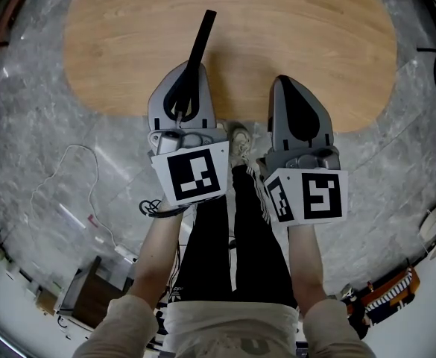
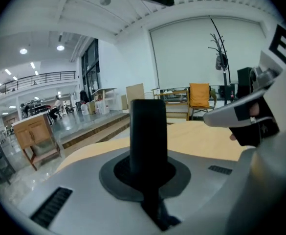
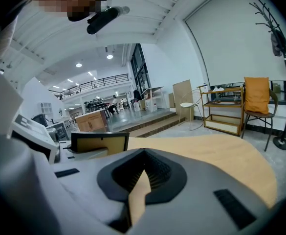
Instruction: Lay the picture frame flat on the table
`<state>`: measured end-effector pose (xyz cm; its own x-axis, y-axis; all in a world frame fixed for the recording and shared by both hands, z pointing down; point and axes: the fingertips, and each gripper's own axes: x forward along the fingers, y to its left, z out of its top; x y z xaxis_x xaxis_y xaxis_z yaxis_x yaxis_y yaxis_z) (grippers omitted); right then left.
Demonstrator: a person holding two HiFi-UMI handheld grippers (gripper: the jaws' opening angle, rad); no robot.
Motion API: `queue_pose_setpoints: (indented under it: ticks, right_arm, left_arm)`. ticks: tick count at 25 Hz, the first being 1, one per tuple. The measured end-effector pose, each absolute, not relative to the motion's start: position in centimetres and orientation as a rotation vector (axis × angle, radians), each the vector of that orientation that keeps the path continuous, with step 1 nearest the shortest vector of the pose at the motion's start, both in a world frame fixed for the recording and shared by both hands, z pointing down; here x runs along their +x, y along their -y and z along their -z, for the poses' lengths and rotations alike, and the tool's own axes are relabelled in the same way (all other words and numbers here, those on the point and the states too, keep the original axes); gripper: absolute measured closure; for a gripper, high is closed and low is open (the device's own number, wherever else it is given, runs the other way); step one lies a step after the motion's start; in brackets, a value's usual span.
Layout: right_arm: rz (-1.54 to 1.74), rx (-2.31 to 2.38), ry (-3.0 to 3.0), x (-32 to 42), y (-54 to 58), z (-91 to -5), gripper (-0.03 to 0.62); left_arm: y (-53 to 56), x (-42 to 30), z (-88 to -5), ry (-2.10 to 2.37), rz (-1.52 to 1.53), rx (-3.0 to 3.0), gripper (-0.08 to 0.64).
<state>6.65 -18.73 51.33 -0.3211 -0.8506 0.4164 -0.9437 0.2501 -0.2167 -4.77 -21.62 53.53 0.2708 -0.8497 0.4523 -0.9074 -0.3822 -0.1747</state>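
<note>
While the left tool [image 1: 190, 68] clamps it, the frame [image 1: 202, 37] overhangs the table [image 1: 299, 28].

It was big and bright there, with a gray stone floor [image 1: 46, 125], a long wooden table [image 1: 277, 28], white walls [image 2: 133, 62], round lights [image 2: 60, 47] in the high ceiling [image 2: 108, 13], an orange chair [image 3: 256, 97] by a low shelf [image 3: 223, 111], a tall coat rack [image 2: 225, 80], wide steps [image 2: 91, 131] and a wooden cabinet [image 2: 33, 131].
</note>
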Motion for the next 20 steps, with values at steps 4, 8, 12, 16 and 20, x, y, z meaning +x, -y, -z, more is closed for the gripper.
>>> queue_pose_setpoints:
  ticks: [4,8,12,16,20]
  right_arm:
    - [-0.642,1.692,2.28,7.4,18.6,-51.9,0.586]
    - [-0.645,1.694,2.253,8.4,18.4,-52.6,0.586]
    - [-0.647,1.71,2.219,9.7,18.1,-53.3,0.586]
    - [-0.671,1.73,2.194,10.6,18.0,-53.9,0.586]
    - [-0.693,1.727,2.181,11.2,17.4,-54.5,0.586]
  left_arm:
    - [22.6,-3.3,-57.1,1.549,-0.991,2.445,0.541]
    - [23.6,-1.6,-58.3,1.51,-1.227,2.565,0.541]
    - [24.4,0.0,-60.1,1.427,-1.465,2.639,0.541]
    - [24.8,1.4,-62.2,1.309,-1.664,2.689,0.541]
    - [24.9,2.7,-63.7,1.216,-1.9,2.735,0.541]
